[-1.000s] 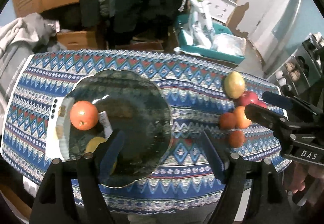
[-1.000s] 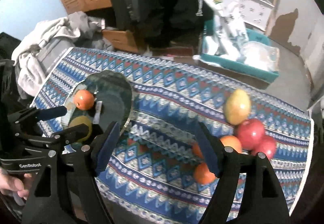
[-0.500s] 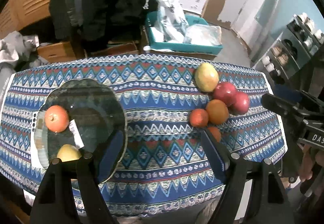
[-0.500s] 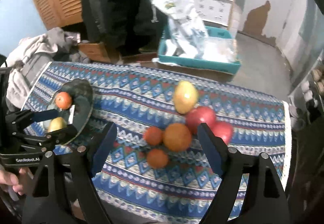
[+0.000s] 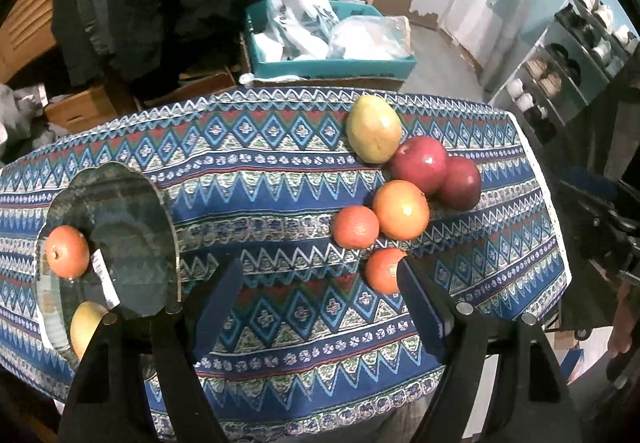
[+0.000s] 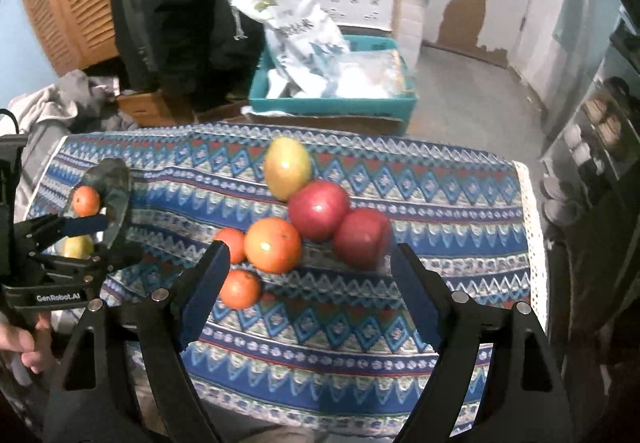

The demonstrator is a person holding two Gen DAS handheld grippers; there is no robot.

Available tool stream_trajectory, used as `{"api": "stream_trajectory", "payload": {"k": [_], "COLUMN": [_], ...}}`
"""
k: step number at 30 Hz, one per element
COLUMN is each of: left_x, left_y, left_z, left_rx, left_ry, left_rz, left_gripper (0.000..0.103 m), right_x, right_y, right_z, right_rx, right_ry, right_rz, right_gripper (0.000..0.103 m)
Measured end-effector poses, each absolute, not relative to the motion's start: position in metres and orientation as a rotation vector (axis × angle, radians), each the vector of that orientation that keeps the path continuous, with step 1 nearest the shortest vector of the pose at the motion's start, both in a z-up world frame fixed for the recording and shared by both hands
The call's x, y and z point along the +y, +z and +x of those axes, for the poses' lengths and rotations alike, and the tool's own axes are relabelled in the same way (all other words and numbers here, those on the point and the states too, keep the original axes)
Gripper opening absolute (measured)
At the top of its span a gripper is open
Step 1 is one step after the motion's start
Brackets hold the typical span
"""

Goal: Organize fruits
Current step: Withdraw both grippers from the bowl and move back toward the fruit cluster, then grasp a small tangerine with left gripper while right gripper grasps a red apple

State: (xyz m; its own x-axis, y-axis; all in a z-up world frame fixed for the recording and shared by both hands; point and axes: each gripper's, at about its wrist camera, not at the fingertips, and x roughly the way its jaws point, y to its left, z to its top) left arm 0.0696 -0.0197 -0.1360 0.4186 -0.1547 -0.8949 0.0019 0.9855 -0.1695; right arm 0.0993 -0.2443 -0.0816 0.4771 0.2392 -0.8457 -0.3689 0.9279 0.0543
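Observation:
A glass plate (image 5: 132, 231) lies on the left of the patterned tablecloth (image 5: 280, 179) and holds an orange (image 5: 67, 251) and a yellow fruit (image 5: 86, 327). On the right is a cluster: a yellow-green mango (image 5: 374, 134), two red apples (image 5: 420, 165) (image 5: 460, 183), a large orange (image 5: 401, 210) and two small oranges (image 5: 355, 227) (image 5: 382, 270). My left gripper (image 5: 320, 303) is open and empty above the cloth's front middle. My right gripper (image 6: 308, 283) is open and empty, hovering in front of the cluster (image 6: 273, 245).
Behind the table stand a teal crate (image 5: 332, 65) with plastic bags, cardboard boxes (image 5: 80, 111), hanging dark clothes and a wooden louvred door. A shelf with jars (image 5: 560, 75) is at the right. The plate also shows in the right wrist view (image 6: 114, 195).
Both grippers have swung to the right, away from the plate and toward the fruit cluster. The cluster now sits nearer the middle of both views. Both stay open.

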Motion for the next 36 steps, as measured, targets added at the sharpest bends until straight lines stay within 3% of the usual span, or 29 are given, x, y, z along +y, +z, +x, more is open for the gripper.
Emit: {"api": "stream_trajectory", "payload": {"k": [36], "left_x": [-0.065], "left_y": [-0.245], "left_z": [0.141], "left_rx": [1.323], "left_ry": [-0.149], "left_rz": [-0.07], "left_gripper": [0.08], "right_x": [-0.286], "right_y": [-0.185], "right_z": [0.154], "right_rx": [1.22], "right_ry": [0.288], "right_rz": [-0.121], "right_gripper": [0.083]}}
